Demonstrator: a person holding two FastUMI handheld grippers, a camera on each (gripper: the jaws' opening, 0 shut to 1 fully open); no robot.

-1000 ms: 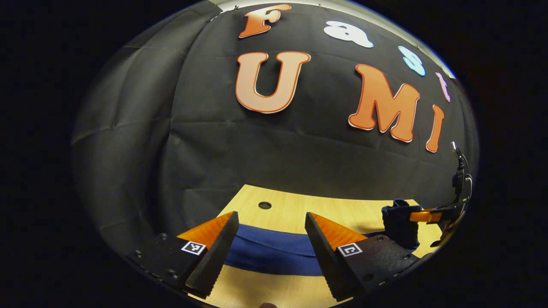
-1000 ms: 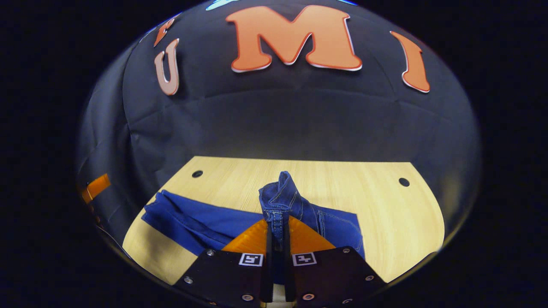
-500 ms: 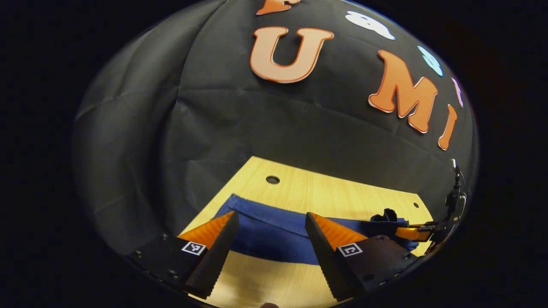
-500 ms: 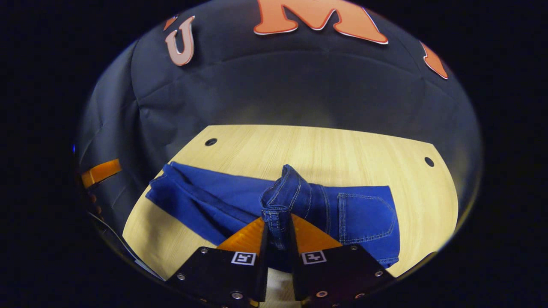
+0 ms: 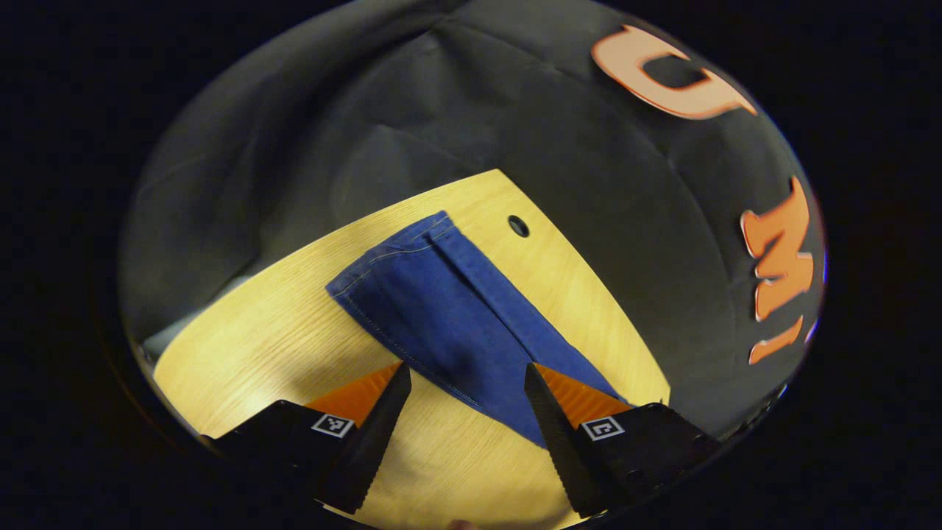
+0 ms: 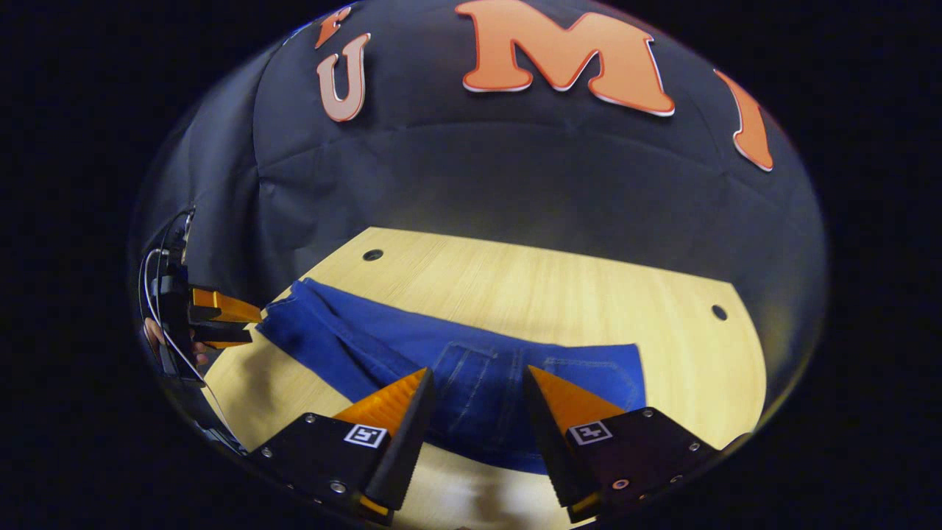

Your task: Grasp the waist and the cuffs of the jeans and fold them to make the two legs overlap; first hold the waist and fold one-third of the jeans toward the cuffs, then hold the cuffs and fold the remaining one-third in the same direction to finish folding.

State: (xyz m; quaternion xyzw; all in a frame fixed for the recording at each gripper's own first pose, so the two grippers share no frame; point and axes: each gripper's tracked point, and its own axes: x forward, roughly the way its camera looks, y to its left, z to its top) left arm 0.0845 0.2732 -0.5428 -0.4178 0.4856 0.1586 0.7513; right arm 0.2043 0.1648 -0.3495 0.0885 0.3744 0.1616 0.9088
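At the bottom of the right gripper view the right tongs (image 6: 475,408), clamped on the waist a moment ago, now gape wide and empty over the jeans (image 6: 471,361) lying flat mid-frame on the tabletop (image 6: 559,287), suggesting the waist fold is laid, while the left tongs (image 5: 465,412) hover wide, turned toward the cuffs (image 5: 390,258).

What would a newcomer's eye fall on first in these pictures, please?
The blue jeans stand out first, lying flat along the pale wooden table. Next, the right gripper hangs open over the waist end, and the left gripper open near the cuffs.
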